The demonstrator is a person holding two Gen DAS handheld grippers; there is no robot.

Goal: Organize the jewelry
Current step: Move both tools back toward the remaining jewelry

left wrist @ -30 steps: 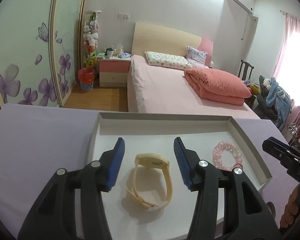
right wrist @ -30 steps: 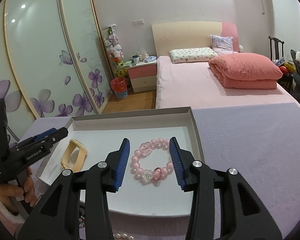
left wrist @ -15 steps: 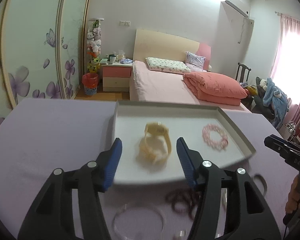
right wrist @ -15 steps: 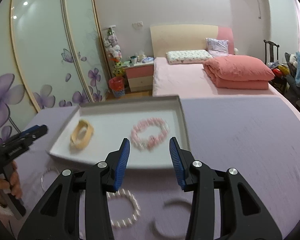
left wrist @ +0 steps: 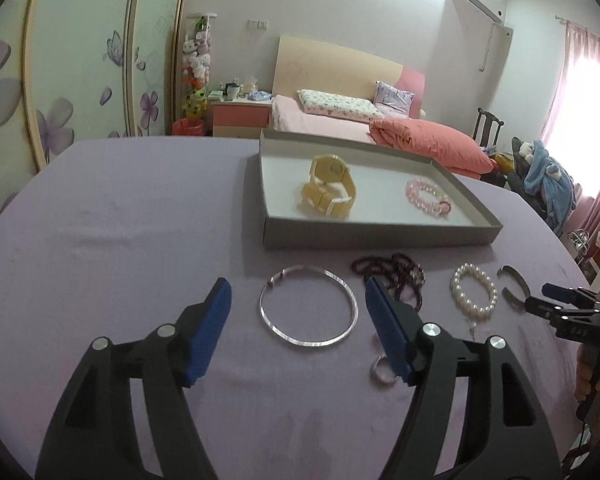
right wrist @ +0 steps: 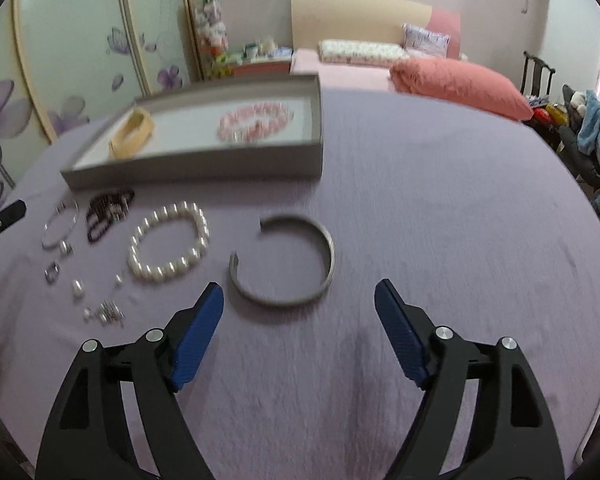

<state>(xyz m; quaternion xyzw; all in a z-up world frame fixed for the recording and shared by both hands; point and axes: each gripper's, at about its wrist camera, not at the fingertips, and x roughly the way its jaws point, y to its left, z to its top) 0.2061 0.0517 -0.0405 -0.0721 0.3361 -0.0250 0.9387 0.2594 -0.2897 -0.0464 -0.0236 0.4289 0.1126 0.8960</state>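
Note:
A grey tray (left wrist: pixel 380 236) (right wrist: pixel 204 170) on the purple cloth holds a cream watch (left wrist: pixel 330 190) (right wrist: pixel 134 134) and a pink bead bracelet (left wrist: pixel 428 198) (right wrist: pixel 256 122). In front of it lie a thin silver bangle (left wrist: pixel 308 306) (right wrist: pixel 60 224), dark red beads (left wrist: pixel 392 272) (right wrist: pixel 108 210), a pearl bracelet (left wrist: pixel 474 294) (right wrist: pixel 168 242) and a grey open cuff (left wrist: pixel 514 284) (right wrist: pixel 284 260). My left gripper (left wrist: pixel 298 300) hovers over the silver bangle, its jaws opening and nothing between them. My right gripper (right wrist: pixel 298 304) hangs just in front of the cuff, jaws opening, nothing held.
Small rings and earrings (right wrist: pixel 100 308) lie scattered at the left front of the cloth, and one ring (left wrist: pixel 382 374) sits by my left gripper's right finger. A bed (left wrist: pixel 340 124), nightstand and wardrobe doors stand behind the table. A hand (left wrist: pixel 592 376) holds the right gripper.
Both grippers have drawn back from over the tray to the loose pieces in front of it. Their jaws stand wider than before. The watch and pink bracelet stay in the tray.

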